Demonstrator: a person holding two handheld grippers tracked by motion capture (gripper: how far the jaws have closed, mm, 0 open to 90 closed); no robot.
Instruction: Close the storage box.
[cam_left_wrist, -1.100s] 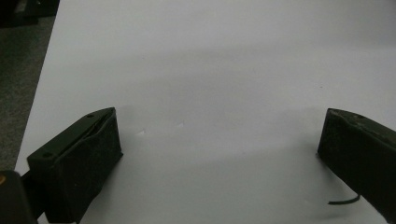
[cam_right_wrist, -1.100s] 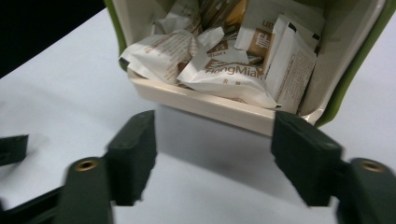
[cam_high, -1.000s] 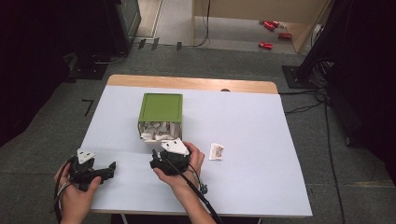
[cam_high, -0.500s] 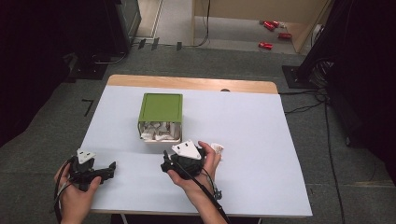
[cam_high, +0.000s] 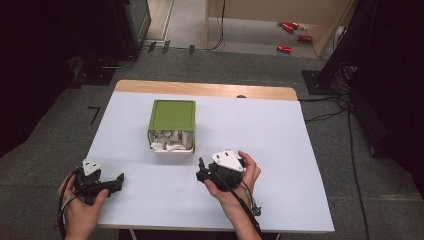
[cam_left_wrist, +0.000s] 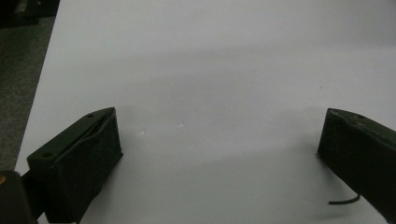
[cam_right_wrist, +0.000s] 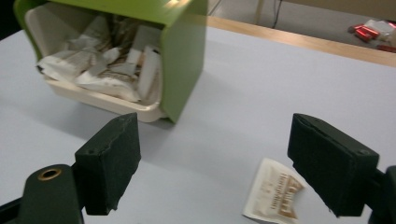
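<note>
Both pairs of jaws are spread wide with nothing between them. Your right gripper (cam_right_wrist: 212, 163) hovers low over the white table (cam_high: 280, 130), its 2 black jaws framing a small cream sachet with brown print (cam_right_wrist: 273, 196) that lies flat on the table just inside the right-hand jaw. Beyond it, a green box (cam_right_wrist: 182, 60) lies tipped on its side, its open mouth stuffed with crumpled paper packets (cam_right_wrist: 100, 65). Your left gripper (cam_left_wrist: 219, 154) sits near the table's front left corner, well apart from the box, over bare tabletop.
</note>
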